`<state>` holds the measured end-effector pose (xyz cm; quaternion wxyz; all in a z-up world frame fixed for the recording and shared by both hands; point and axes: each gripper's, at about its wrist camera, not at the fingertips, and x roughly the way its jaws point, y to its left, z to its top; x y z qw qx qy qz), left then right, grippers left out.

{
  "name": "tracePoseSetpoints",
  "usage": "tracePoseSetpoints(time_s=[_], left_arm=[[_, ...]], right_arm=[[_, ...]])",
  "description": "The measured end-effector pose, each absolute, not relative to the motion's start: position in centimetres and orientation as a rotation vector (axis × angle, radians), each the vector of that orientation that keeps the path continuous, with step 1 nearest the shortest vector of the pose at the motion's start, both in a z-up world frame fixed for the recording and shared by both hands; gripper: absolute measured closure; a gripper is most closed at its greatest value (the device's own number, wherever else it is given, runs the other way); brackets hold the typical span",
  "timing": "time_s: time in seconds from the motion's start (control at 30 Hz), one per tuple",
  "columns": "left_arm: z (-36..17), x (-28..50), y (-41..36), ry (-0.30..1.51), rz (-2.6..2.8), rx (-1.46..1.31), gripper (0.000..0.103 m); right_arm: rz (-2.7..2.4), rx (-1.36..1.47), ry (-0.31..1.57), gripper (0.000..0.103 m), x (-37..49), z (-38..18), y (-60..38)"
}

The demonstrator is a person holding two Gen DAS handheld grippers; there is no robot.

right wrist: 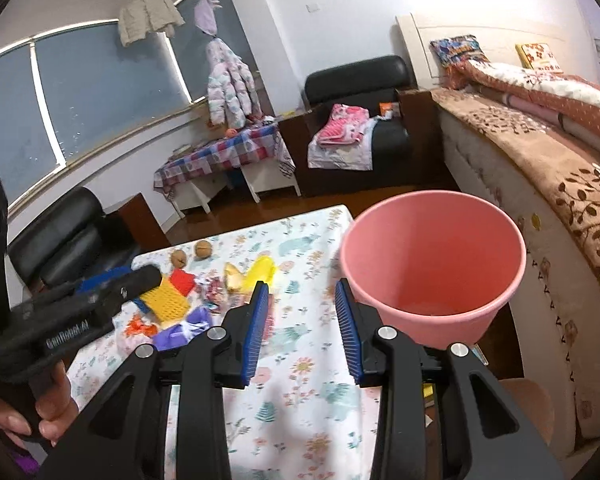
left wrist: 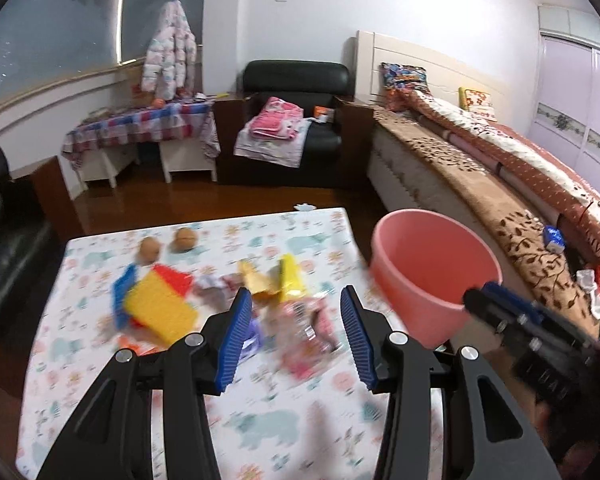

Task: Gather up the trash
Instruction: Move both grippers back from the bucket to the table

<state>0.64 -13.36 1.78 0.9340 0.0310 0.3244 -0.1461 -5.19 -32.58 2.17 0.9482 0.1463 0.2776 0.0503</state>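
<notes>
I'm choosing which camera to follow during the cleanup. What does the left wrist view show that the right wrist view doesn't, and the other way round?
Only the left wrist view shows the blue carton on the bed, and the right gripper from the side.

Only the right wrist view shows inside the pink bin to its bottom, which looks empty, and the hand carrying the left gripper.

Both share the patterned tabletop, the scattered wrappers, the yellow block and two walnuts. Each gripper's own jaws are open and empty.
</notes>
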Motion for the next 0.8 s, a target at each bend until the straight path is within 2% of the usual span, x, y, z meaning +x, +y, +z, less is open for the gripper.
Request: tracePoseSetpoints(time_s=[0.33,0.53,0.8], left_arm=[[1.1,-2.8,-8.9,0.699,-0.313,-0.004,0.055],[2.0,-3.6,-9.1,0.657,-0.380,0.000,0.041],[1.0,-2.1,-9.8,0.693,-0.439,-0.018,0.041]], right_arm=[[0.192,0.257,0.508,0.068,-8.7,4.2,-28.8],[0.178,0.223,0.494,0.067,-9.7,4.9,-27.5],[0.084,0.179,0.517,0.067,-9.5,5.0,-27.2]])
